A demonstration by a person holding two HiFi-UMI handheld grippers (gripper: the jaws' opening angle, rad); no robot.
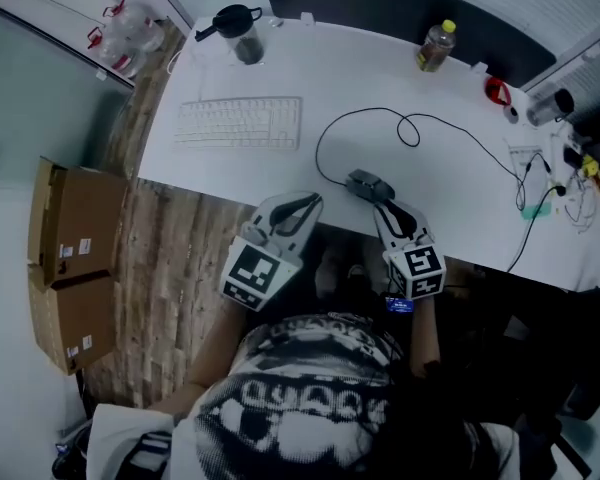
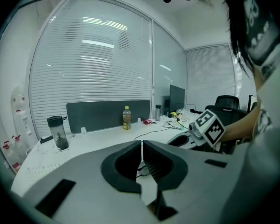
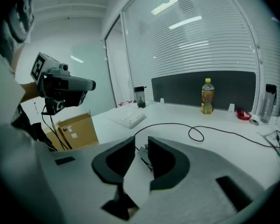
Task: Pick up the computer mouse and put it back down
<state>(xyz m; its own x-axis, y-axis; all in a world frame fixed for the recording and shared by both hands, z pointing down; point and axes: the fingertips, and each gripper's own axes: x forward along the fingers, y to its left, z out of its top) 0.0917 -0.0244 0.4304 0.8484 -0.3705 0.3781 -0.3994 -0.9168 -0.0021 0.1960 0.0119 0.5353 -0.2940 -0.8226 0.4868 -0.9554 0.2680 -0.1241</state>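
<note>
Dark grey wired computer mouse (image 1: 369,185) lies at the near edge of the white worktop (image 1: 450,203), just beyond my right gripper (image 1: 388,211), whose fingers stand narrowly apart, gripping nothing. I'd spread them wider, then straddle its sides squarely. My left gripper (image 1: 298,206) has its fingers closed, empty.

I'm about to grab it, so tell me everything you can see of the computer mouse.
The mouse is small and dark grey, plastic by its look, lying flat on the white desk near its front edge. A thin black cable runs from it and loops across the desk. The right gripper is just behind it, fingers slightly apart; the mouse shows through their gap, and neither finger clearly presses on it.
</note>
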